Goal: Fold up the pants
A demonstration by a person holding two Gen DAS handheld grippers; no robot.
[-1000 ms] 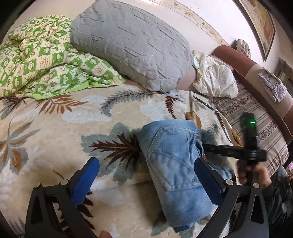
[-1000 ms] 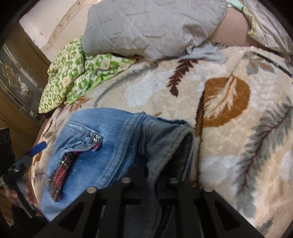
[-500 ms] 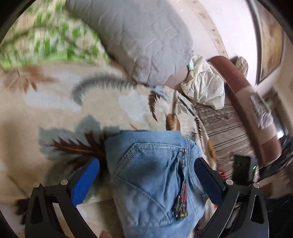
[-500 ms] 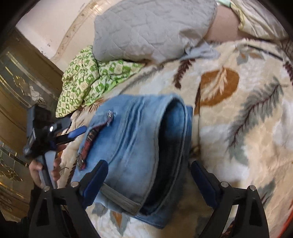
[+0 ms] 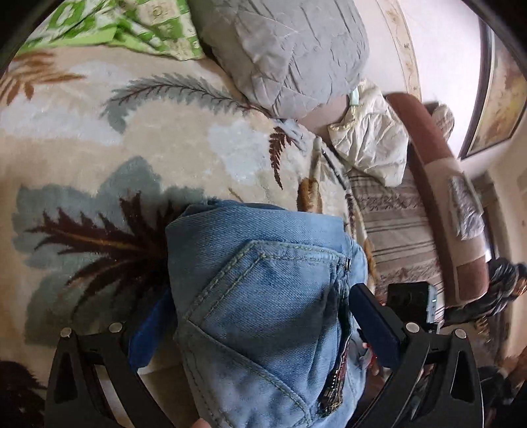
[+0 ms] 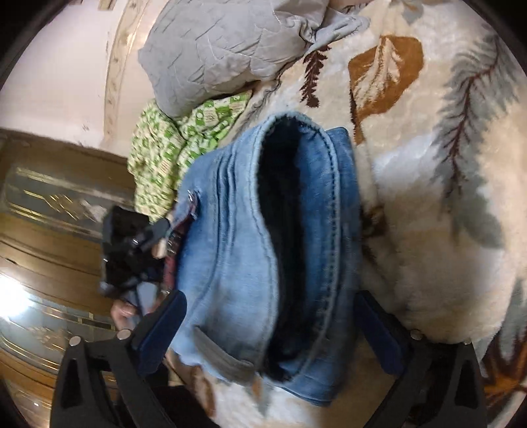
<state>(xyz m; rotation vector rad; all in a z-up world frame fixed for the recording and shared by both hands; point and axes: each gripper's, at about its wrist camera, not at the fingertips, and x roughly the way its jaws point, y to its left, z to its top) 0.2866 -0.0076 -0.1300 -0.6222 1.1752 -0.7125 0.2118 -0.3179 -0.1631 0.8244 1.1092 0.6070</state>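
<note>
Folded light-blue jeans (image 5: 263, 296) lie on the leaf-patterned bed blanket (image 5: 164, 138), back pocket up. My left gripper (image 5: 263, 326) is open and straddles the bundle, a blue pad on either side; the denim's edge hides the left pad's tip. In the right wrist view the jeans (image 6: 230, 247) show their open waistband. My right gripper (image 6: 271, 329) has its jaws opening wide, with the denim between the pads and no pad pressing on it. Each view shows the other black gripper beside the jeans, the right one (image 5: 411, 303) and the left one (image 6: 131, 250).
A grey quilted pillow (image 5: 290, 52) and a green checked quilt (image 5: 131, 23) lie at the head of the bed. A cream cloth (image 5: 369, 141) sits on a striped sheet (image 5: 395, 224) by a brown padded rail (image 5: 428, 158). A wooden wardrobe (image 6: 49, 263) stands beyond the bed's edge.
My right gripper, shut on the jeans a second ago, has opened and the bundle rests on the blanket. My left gripper has come down over the jeans. Both views have rolled.
</note>
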